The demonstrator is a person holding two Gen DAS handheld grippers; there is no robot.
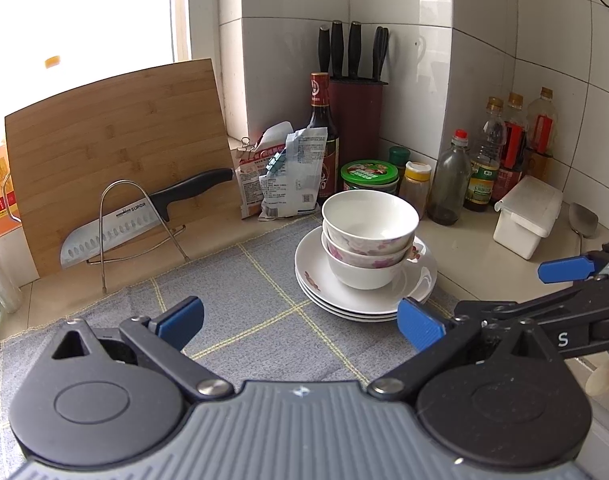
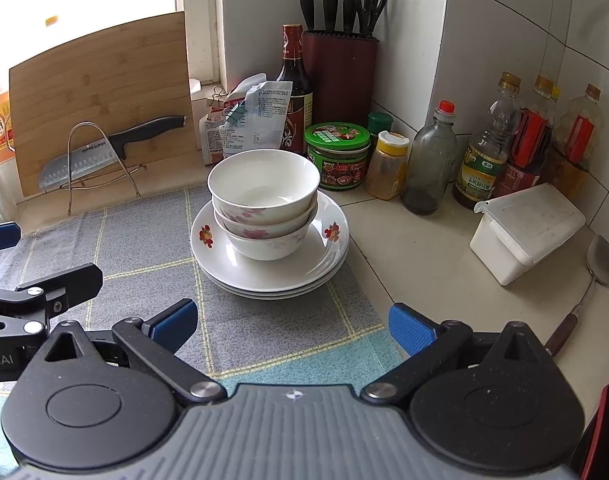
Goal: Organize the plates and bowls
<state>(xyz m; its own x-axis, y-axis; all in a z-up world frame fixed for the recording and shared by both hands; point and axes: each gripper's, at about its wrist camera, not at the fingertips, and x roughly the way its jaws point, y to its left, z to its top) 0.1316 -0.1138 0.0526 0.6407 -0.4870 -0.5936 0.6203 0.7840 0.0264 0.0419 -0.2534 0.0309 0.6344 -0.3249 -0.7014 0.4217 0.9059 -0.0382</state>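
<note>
Three white floral bowls (image 1: 369, 232) (image 2: 263, 204) sit nested on a stack of three white plates (image 1: 418, 282) (image 2: 220, 254), which rests on a grey checked cloth (image 1: 240, 308) (image 2: 144, 240). My left gripper (image 1: 300, 322) stands open and empty, in front of and to the left of the stack. My right gripper (image 2: 292, 326) is open and empty too, just in front of the stack. The right gripper's blue-tipped fingers (image 1: 560, 270) show at the right edge of the left wrist view. The left gripper's blue-tipped finger (image 2: 0, 236) shows at the left edge of the right wrist view.
A bamboo cutting board (image 1: 116, 152) (image 2: 96, 92) leans at the back left, with a knife (image 1: 144, 216) on a wire rack. Behind the stack are packets (image 1: 280, 172), a knife block (image 1: 356, 116), jars and bottles (image 2: 484, 156). A white lidded box (image 2: 524, 228) and a spatula (image 2: 600, 264) lie right.
</note>
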